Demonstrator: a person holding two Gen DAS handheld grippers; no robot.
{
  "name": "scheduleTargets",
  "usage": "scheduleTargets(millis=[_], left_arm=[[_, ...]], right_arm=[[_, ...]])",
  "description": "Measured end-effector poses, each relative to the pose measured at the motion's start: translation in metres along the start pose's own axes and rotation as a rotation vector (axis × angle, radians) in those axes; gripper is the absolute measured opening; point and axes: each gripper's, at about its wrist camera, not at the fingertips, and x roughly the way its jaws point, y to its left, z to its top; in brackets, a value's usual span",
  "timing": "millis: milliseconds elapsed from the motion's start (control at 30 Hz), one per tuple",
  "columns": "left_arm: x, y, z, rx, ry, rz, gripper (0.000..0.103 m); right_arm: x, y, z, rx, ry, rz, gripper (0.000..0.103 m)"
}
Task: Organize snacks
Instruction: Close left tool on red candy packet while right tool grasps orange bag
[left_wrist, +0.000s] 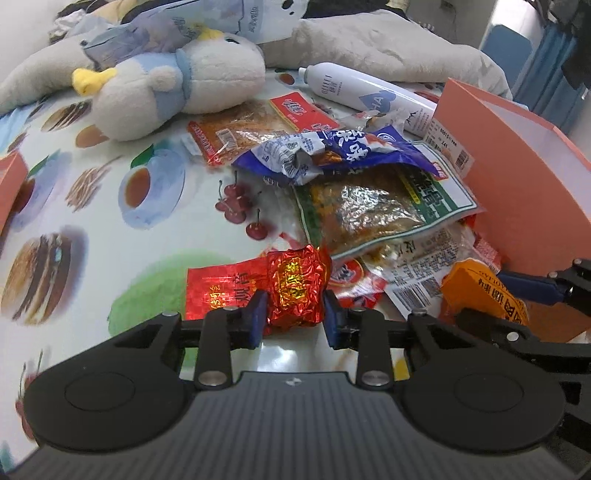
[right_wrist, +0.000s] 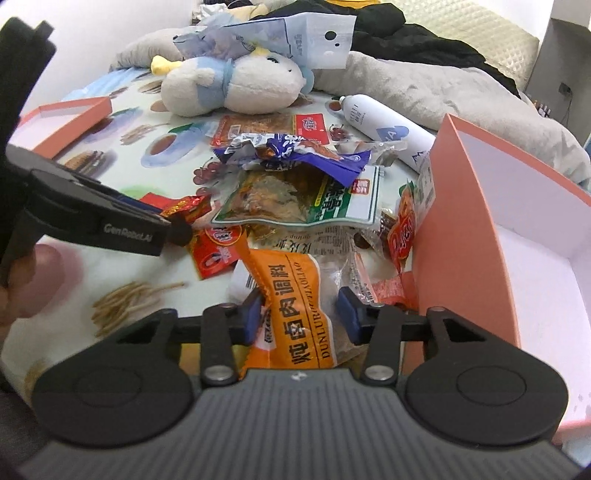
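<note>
Two pairs of tongs are seen over a desk covered with a cloth (left_wrist: 110, 221) printed with food pictures. The left tongs (left_wrist: 294, 317) are closed partway on a crumpled red foil packet (left_wrist: 295, 286), with a blue pad pressed against each side of it. The right tongs (right_wrist: 301, 315) are closed partway around an orange seasoning packet (right_wrist: 295, 295); the left pad is touching it, while contact at the right pad cannot be told.

Snacks are heaped in the middle of the desk: a green-edged clear packet (left_wrist: 369, 210) lies on top, a crumpled blue and white wrapper (left_wrist: 317, 151) rests just behind it, and a red-labelled packet (left_wrist: 258, 129) lies farther back. A flat red packet (left_wrist: 218, 291) lies just beside the foil one.

An open salmon-coloured box (right_wrist: 461, 229) with a white inside stands to the right, touching the heap. A shallow lid (right_wrist: 70, 122) of the same colour lies well apart at the left. A white bottle (left_wrist: 362, 92) lies on its side behind the heap, and a white and blue plush toy (left_wrist: 177, 88) lies at the back left.
</note>
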Motion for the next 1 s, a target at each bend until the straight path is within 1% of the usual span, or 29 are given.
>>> scheduleTargets(millis=[133, 267, 333, 467, 567, 667, 767, 900, 1000], left_arm=[[-0.017, -0.002, -0.006, -0.049, -0.014, -0.003, 0.036], [-0.033, -0.004, -0.011, -0.106, -0.022, -0.006, 0.036], [-0.042, -0.005, -0.013, -0.127, -0.025, -0.010, 0.036], [-0.059, -0.009, -0.016, -0.152, -0.037, -0.020, 0.036], [-0.072, -0.012, -0.017, -0.170, -0.049, -0.033, 0.036], [-0.084, -0.016, -0.016, -0.187, -0.066, -0.049, 0.036], [-0.096, -0.018, -0.016, -0.202, -0.077, -0.072, 0.036], [-0.107, -0.024, -0.011, -0.191, -0.086, -0.089, 0.036], [-0.121, -0.031, -0.004, -0.167, -0.120, -0.096, 0.036]], right_arm=[[-0.012, -0.003, -0.002, 0.029, -0.018, 0.021, 0.040], [-0.022, -0.011, -0.004, 0.084, -0.019, 0.060, 0.037], [-0.029, -0.011, -0.004, 0.088, -0.031, 0.054, 0.035], [-0.041, -0.015, -0.005, 0.125, -0.047, 0.059, 0.034], [-0.050, -0.021, -0.004, 0.175, -0.057, 0.080, 0.034], [-0.061, -0.024, -0.003, 0.197, -0.075, 0.093, 0.033], [-0.074, -0.023, 0.002, 0.200, -0.102, 0.090, 0.033], [-0.090, -0.023, 0.006, 0.210, -0.139, 0.089, 0.033], [-0.099, -0.026, 0.008, 0.225, -0.160, 0.096, 0.033]])
